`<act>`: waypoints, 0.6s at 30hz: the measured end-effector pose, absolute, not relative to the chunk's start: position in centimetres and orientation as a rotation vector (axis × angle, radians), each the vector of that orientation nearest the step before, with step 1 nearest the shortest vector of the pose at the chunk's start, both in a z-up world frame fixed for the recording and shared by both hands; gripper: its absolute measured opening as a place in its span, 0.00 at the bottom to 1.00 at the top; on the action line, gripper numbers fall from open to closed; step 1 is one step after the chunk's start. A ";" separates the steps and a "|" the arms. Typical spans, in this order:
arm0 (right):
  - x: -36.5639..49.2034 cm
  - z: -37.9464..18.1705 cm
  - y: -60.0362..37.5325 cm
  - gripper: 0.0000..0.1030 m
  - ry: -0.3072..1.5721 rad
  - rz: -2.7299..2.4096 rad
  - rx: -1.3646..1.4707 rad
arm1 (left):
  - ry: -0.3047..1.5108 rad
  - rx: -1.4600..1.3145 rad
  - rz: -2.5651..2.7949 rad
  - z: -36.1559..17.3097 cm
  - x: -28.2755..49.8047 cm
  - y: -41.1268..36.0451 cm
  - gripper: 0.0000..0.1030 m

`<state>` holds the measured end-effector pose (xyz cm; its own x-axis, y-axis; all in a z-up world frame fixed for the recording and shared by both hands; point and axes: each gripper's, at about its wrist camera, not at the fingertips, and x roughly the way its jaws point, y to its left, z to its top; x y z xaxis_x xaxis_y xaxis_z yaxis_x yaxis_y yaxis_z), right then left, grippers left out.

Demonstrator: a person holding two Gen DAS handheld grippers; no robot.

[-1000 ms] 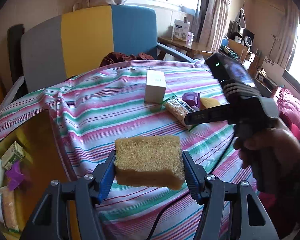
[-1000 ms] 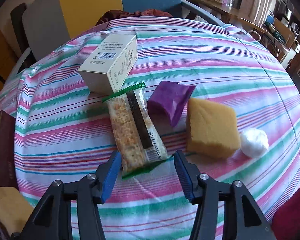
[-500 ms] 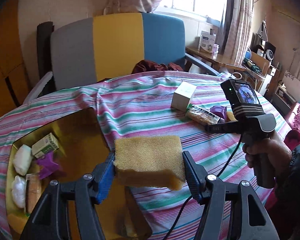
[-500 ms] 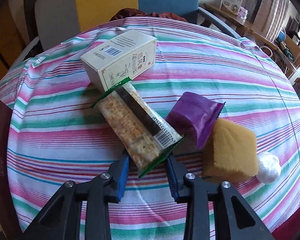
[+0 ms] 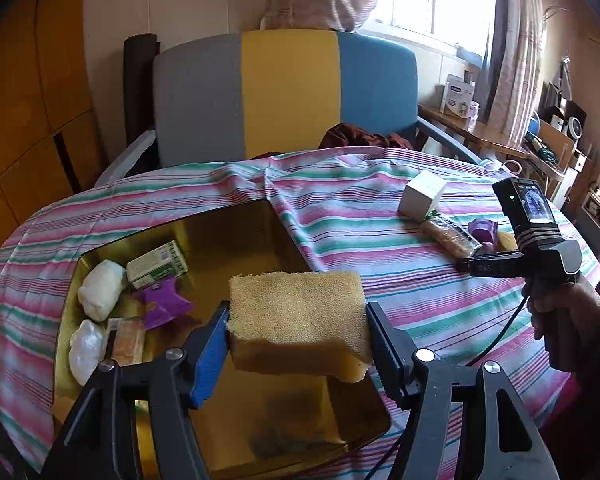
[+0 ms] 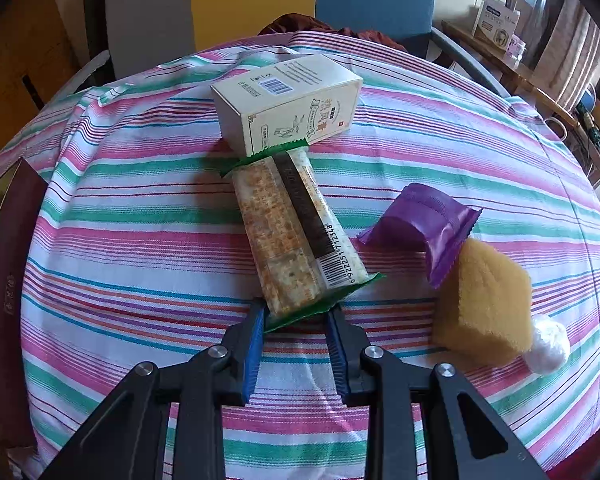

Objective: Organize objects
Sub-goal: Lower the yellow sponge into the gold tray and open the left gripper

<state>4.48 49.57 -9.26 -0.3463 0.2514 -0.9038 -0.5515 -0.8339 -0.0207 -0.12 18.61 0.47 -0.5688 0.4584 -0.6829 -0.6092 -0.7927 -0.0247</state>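
Note:
My left gripper (image 5: pixel 296 320) is shut on a yellow sponge (image 5: pixel 296 304) and holds it in the air over the golden tray (image 5: pixel 236 232). The tray holds two white wads, a green-and-white box (image 5: pixel 158 264), a purple packet (image 5: pixel 162 300) and a cracker packet. The jaws of my right gripper (image 6: pixel 296 314) are closing, and its pads press the near green end of a cracker packet (image 6: pixel 292 232) lying on the striped cloth. Touching that packet's far end is a cream box (image 6: pixel 288 100). To its right lie a purple packet (image 6: pixel 428 228), a second sponge (image 6: pixel 484 300) and a white wad (image 6: pixel 548 344).
The round table wears a striped cloth (image 5: pixel 360 240). A grey, yellow and blue chair (image 5: pixel 284 92) stands behind it. A person's hand (image 5: pixel 560 312) holds the right gripper's handle at the right, its cable trailing over the cloth. The tray's dark outer wall (image 6: pixel 8 280) shows at the left.
The left gripper carried the sponge leftward from over the cloth to over the tray. The right gripper's jaws narrowed from wide around the cracker packet to its end, and the wrist rolled.

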 end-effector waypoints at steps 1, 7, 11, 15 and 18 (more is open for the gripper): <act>4.5 -9.2 49.4 0.25 0.387 2.202 -1.400 | 0.280 -0.937 2.333 0.4 -0.2 18.3 0.64; 3.5 -8.9 46.6 0.05 0.349 2.346 -1.455 | 0.228 -0.976 2.373 0.0 -1.1 15.4 0.64; 2.9 -9.0 43.9 0.05 0.245 2.391 -1.485 | 0.168 -1.007 2.448 -0.1 -2.4 11.6 0.64; 2.8 -9.0 43.7 0.05 0.236 2.388 -1.496 | 0.091 -1.048 2.521 -0.3 -3.7 7.5 0.63; 2.8 -9.0 44.1 0.05 0.236 2.382 -1.503 | 0.058 -1.097 2.539 -0.7 -4.8 6.2 0.63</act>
